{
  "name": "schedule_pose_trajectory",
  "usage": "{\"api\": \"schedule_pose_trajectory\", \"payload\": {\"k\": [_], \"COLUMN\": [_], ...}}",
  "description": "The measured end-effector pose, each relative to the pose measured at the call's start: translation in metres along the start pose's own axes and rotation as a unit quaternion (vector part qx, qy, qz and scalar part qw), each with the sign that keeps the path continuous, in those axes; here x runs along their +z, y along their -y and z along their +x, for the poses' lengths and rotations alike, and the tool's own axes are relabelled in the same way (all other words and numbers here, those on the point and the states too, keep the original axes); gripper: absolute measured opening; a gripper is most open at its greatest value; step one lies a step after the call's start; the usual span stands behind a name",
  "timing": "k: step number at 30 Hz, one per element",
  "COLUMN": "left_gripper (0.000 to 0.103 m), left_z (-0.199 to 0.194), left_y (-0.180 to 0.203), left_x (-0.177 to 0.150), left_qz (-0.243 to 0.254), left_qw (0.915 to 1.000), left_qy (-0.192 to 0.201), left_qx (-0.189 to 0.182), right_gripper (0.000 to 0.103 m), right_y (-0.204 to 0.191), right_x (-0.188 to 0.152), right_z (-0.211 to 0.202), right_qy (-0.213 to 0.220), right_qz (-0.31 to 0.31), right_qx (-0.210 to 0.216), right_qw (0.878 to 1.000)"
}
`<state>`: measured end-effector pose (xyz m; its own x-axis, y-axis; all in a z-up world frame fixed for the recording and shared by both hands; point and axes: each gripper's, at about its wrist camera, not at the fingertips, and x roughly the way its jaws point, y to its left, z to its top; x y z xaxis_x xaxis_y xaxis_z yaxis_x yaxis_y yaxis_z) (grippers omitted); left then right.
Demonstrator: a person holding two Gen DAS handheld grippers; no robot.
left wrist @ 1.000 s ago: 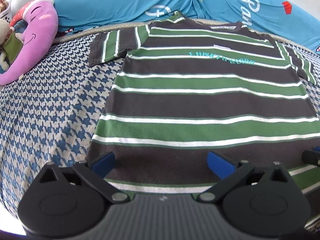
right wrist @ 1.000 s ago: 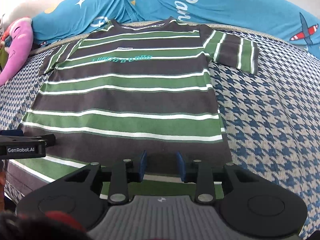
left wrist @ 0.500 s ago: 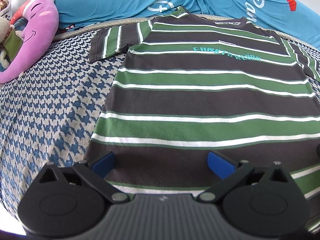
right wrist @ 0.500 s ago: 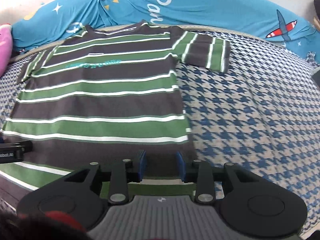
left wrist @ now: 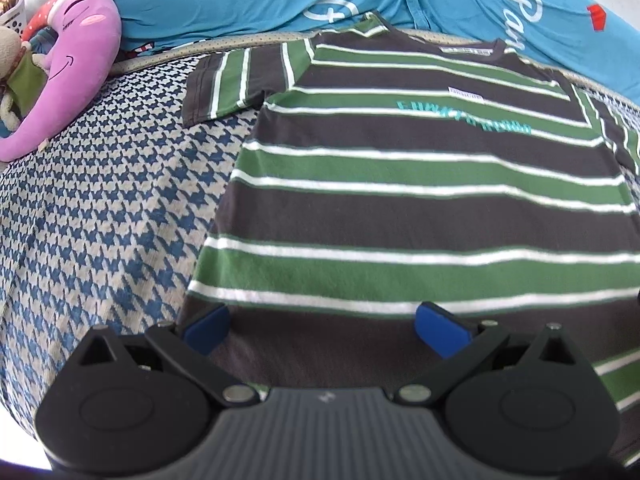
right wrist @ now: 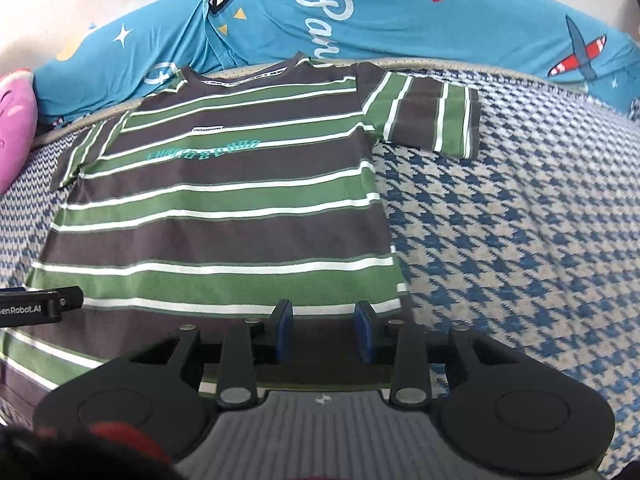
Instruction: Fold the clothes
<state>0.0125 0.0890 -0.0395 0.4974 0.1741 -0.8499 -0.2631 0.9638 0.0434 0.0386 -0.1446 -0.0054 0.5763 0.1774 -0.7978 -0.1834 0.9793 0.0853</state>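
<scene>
T-shirt [left wrist: 420, 200] lies flat on the bed [left wrist: 100, 220], collar away from me, hem nearest my jaws. My left gripper [left wrist: 324, 330] is released — jaws wide, over the hem near the shirt's left edge, nothing pinched. My right gripper [right wrist: 324, 330] has jaws narrowed but gapped, over the hem near the right edge — can't tell if fabric is caught. Blue quilt [right wrist: 360, 12] beyond the collar, pink plush [left wrist: 76, 64] far left.

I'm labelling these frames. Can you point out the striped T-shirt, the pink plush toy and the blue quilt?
striped T-shirt [left wrist: 400, 216]: left wrist view, mid-chest dark stripe.
pink plush toy [left wrist: 76, 64]: left wrist view, its smiling face.
blue quilt [right wrist: 400, 12]: right wrist view, beside the white lettering.
</scene>
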Motion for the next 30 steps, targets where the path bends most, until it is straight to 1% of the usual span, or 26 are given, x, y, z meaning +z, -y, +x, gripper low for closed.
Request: {"api": "schedule_pose_trajectory", "payload": {"k": [8, 11, 17, 30], "left_gripper": [0.103, 0.103, 0.103, 0.103], "left_z": [0.004, 0.008, 0.018, 0.017], "left_y": [-0.004, -0.002, -0.006, -0.009], "left_x": [0.015, 0.018, 0.014, 0.004], "left_qz": [-0.022, -0.024, -0.032, -0.003], "left_qw": [0.9997, 0.9996, 0.9991, 0.9996], "left_qy": [0.011, 0.015, 0.004, 0.017], "left_qx": [-0.005, 0.004, 0.029, 0.02], "right_gripper": [0.034, 0.034, 0.035, 0.035], "right_y": [-0.009, -0.013, -0.013, -0.012], "right_x": [0.003, 0.002, -0.002, -0.005], "right_z": [0.004, 0.008, 0.011, 0.01], "right_qy": [0.005, -0.006, -0.012, -0.013], "right_qz": [0.004, 0.004, 0.0, -0.009], "right_qx": [0.017, 0.022, 0.006, -0.001], "right_qw": [1.0, 1.0, 1.0, 1.0]}}
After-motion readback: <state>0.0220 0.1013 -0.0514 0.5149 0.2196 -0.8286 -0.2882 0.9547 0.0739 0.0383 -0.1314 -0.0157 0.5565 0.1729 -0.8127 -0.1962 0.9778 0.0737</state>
